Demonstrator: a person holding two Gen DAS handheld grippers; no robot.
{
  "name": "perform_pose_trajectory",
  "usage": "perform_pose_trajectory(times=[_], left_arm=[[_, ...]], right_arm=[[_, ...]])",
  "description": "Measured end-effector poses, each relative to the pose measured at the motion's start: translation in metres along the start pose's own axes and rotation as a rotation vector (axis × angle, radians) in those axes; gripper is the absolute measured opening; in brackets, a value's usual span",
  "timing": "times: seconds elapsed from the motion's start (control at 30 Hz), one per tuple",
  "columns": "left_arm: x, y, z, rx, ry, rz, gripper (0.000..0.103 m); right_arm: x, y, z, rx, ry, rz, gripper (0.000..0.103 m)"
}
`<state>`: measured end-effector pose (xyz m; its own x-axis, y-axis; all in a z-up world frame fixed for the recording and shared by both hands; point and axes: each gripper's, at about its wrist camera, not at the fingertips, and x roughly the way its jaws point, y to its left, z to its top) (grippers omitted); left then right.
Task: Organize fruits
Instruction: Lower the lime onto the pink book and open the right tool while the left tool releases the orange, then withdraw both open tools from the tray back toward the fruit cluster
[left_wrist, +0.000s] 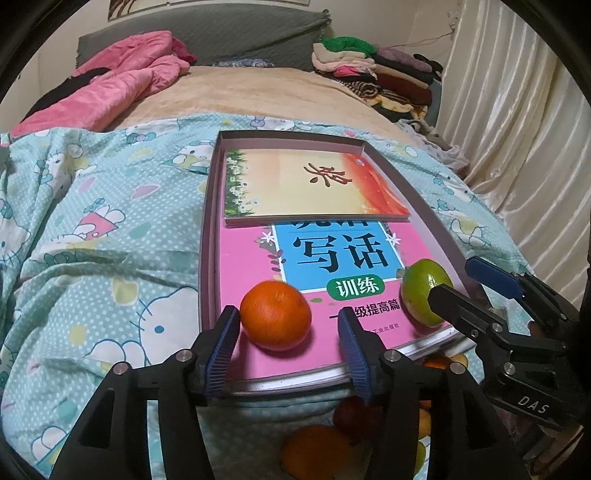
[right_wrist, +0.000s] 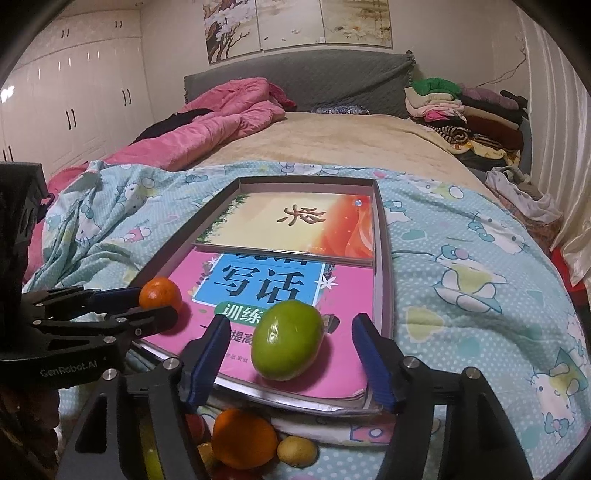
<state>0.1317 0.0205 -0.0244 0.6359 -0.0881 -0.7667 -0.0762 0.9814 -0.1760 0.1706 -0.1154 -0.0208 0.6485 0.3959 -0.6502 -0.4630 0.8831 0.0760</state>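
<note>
An orange (left_wrist: 275, 315) rests on a pink book (left_wrist: 251, 266) inside a shallow box (left_wrist: 207, 221) on the bed. My left gripper (left_wrist: 288, 311) is open around the orange, with a clear gap at the right pad. A green fruit (right_wrist: 288, 341) lies on the same book (right_wrist: 347, 288), and my right gripper (right_wrist: 291, 320) is open around it with space on both sides. In the right wrist view the left gripper (right_wrist: 155, 302) flanks the orange (right_wrist: 159, 291). In the left wrist view the right gripper (left_wrist: 454, 278) sits by the green fruit (left_wrist: 421, 291).
Several loose fruits (right_wrist: 243, 439) lie on the patterned sheet (right_wrist: 480, 295) below the box's near edge. A yellow-orange book (left_wrist: 295, 184) fills the box's far half. A pink quilt (right_wrist: 229, 110) and folded clothes (right_wrist: 461, 110) lie farther back, with a curtain (left_wrist: 517, 129) on the right.
</note>
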Motion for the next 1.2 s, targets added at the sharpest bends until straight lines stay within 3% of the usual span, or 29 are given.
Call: perform_pose_trajectory(times=[0.27, 0.33, 0.8, 1.2], left_arm=[[-0.014, 0.001, 0.002, -0.011, -0.043, -0.021, 0.063], [-0.019, 0.001, 0.003, -0.010, -0.054, -0.028, 0.074], [-0.066, 0.018, 0.006, -0.063, -0.181, -0.021, 0.076], [-0.082, 0.015, -0.005, -0.071, -0.153, -0.042, 0.076]], right_arm=[[-0.008, -0.002, 0.001, 0.015, -0.026, 0.001, 0.072], [-0.010, -0.003, 0.001, 0.020, -0.034, 0.002, 0.075], [-0.036, -0.010, 0.005, 0.061, -0.110, 0.014, 0.081], [-0.065, -0.023, 0.004, 0.126, -0.158, 0.002, 0.085]])
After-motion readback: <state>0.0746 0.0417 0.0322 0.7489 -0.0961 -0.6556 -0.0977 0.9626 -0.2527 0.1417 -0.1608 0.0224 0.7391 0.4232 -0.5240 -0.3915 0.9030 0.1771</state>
